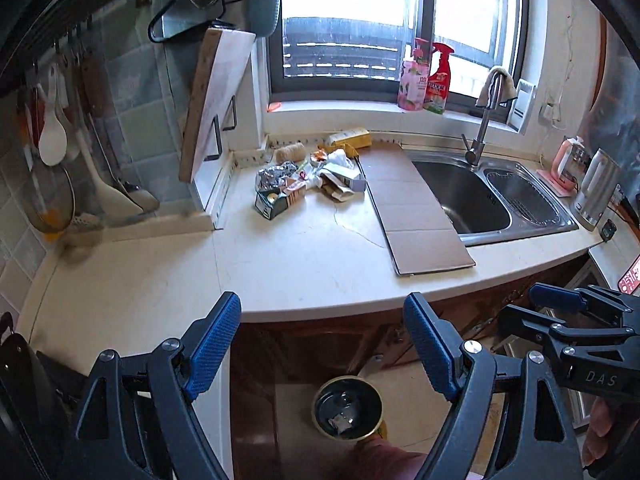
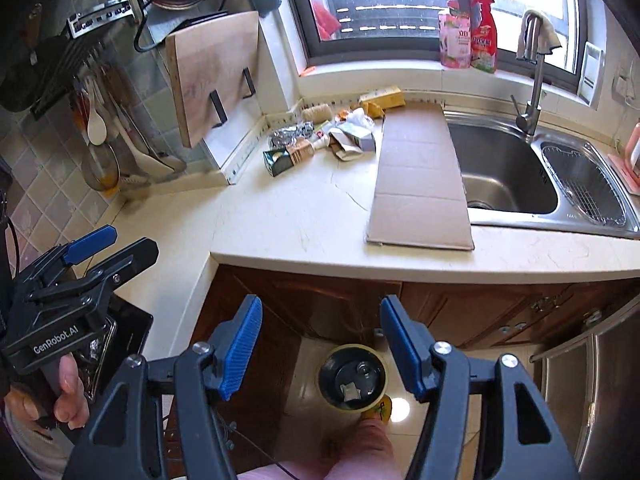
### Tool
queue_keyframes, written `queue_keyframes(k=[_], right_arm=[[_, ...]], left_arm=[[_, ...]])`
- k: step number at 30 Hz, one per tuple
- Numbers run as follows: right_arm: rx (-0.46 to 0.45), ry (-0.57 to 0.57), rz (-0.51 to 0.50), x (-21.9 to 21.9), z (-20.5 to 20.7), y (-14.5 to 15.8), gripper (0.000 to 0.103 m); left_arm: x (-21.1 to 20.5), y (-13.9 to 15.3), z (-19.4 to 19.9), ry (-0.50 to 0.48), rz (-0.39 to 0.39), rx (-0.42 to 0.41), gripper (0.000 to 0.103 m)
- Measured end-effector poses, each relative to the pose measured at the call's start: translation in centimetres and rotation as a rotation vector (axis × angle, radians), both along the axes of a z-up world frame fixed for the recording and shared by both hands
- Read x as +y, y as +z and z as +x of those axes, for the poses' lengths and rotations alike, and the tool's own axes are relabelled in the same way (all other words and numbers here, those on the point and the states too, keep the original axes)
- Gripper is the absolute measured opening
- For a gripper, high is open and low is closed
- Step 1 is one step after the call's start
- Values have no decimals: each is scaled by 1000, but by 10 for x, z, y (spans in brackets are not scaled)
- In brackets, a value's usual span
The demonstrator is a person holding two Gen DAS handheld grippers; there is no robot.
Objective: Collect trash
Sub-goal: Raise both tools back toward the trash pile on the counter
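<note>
Left wrist view
Left tool [image 1: 322, 336]: one, two blue pads spread wide, nothing between them, held over the table's front edge.
Right tool [image 1: 560, 300]: one, seen at the right edge from the side; its spread cannot be told here.
Trash [image 1: 310, 178]: one heap at the back of the table [image 1: 300, 264], near the window corner; crumpled foil, a green carton, torn cardboard bits, white paper, a yellow pack; exact count cannot be told.
Cardboard [image 1: 416, 208]: one flat folded strip, long axis running from the back wall toward the table's front edge, lying just beside the sink [image 1: 464, 196] and overlapping its left rim.
Bin [image 1: 347, 408]: one, round, on the floor below, open, with a few scraps inside.
Bottles [image 1: 424, 76]: two on the sill, pink and red.

Right wrist view
Right tool [image 2: 320, 344]: one, pads spread, empty, above the bin [image 2: 352, 378].
Left tool [image 2: 90, 248]: one, at the left edge, gripped by a hand [image 2: 68, 396].
Trash [image 2: 324, 136]: same single heap at the table's [image 2: 288, 224] back, left of the cardboard [image 2: 420, 176].
Cardboard axis: lengthwise front to back, near end at the table's front edge.
Sink [image 2: 504, 176]: two basins, the right one holding a wire rack.
</note>
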State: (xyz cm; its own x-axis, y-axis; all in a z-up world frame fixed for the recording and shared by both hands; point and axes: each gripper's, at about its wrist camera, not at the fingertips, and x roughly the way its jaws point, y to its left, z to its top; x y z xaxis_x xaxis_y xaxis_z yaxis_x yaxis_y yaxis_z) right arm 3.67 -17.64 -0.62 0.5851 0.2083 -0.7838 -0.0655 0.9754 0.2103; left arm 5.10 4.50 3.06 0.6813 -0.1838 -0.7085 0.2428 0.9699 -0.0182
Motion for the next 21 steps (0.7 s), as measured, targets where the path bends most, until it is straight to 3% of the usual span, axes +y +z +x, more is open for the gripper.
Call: queue_keyframes(k=[11, 21], right_arm=[[-25, 9, 6, -9, 33, 8, 62], [-13, 58, 27, -25, 120, -5, 62]], left_arm=[[3, 13, 45, 36, 29, -33, 82], [-13, -12, 131, 73, 78, 21, 82]])
